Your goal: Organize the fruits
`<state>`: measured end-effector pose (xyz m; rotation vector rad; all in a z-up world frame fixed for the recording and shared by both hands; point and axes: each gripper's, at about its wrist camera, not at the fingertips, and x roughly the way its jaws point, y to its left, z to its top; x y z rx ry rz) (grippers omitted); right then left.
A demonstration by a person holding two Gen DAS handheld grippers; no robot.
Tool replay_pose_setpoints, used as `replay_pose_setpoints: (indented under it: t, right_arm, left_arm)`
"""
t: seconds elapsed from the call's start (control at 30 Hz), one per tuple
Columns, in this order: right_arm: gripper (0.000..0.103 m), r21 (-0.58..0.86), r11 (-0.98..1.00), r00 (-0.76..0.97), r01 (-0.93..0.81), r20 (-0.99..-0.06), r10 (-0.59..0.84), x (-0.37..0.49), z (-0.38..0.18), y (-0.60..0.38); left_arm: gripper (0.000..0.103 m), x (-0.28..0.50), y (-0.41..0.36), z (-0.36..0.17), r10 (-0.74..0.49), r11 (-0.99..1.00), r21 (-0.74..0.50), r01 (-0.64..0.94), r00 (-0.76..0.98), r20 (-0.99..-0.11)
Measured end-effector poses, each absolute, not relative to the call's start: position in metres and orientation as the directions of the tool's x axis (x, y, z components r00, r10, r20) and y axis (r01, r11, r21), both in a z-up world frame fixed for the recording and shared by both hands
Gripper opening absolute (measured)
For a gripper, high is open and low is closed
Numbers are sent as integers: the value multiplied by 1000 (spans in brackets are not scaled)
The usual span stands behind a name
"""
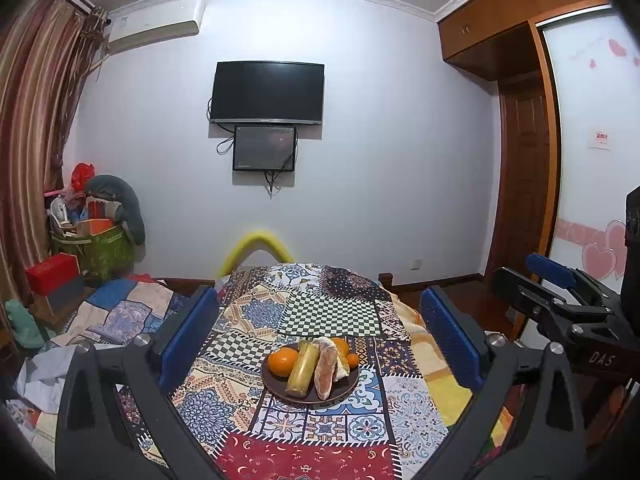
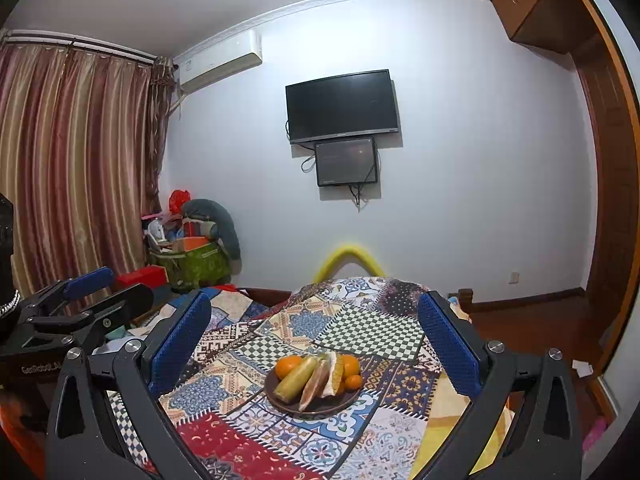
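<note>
A dark brown plate [image 1: 276,391] [image 2: 280,404] sits on a patchwork cloth. It holds a large orange [image 1: 282,361] [image 2: 289,366], a yellow-green sugarcane piece [image 1: 303,368] [image 2: 297,377], a pinkish pomelo slice [image 1: 326,370] [image 2: 314,385], a second orange [image 1: 341,345] [image 2: 351,365] and a small tangerine [image 1: 353,360] [image 2: 353,382]. My left gripper [image 1: 318,332] is open and empty, above and in front of the plate. My right gripper [image 2: 314,334] is open and empty, likewise short of the plate. Each gripper shows at the edge of the other's view, the right one [image 1: 560,280] and the left one [image 2: 80,288].
The patchwork cloth [image 1: 332,308] covers a table. A yellow curved chair back [image 1: 256,246] stands beyond the far edge. A cluttered green bin [image 1: 100,248] and a red box [image 1: 52,272] are at the left. A wardrobe [image 1: 520,160] is at the right.
</note>
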<state>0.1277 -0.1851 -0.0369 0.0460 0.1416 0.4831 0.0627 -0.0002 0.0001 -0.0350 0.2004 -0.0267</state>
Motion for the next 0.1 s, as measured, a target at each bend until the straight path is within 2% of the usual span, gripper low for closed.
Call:
replay_pose_setpoints:
  t: [0.1]
  right_arm:
    - [103, 77, 886, 877, -457, -129, 464, 129, -38, -185]
  left_arm:
    - [102, 64, -1, -1, -32, 999, -37, 25, 979, -203]
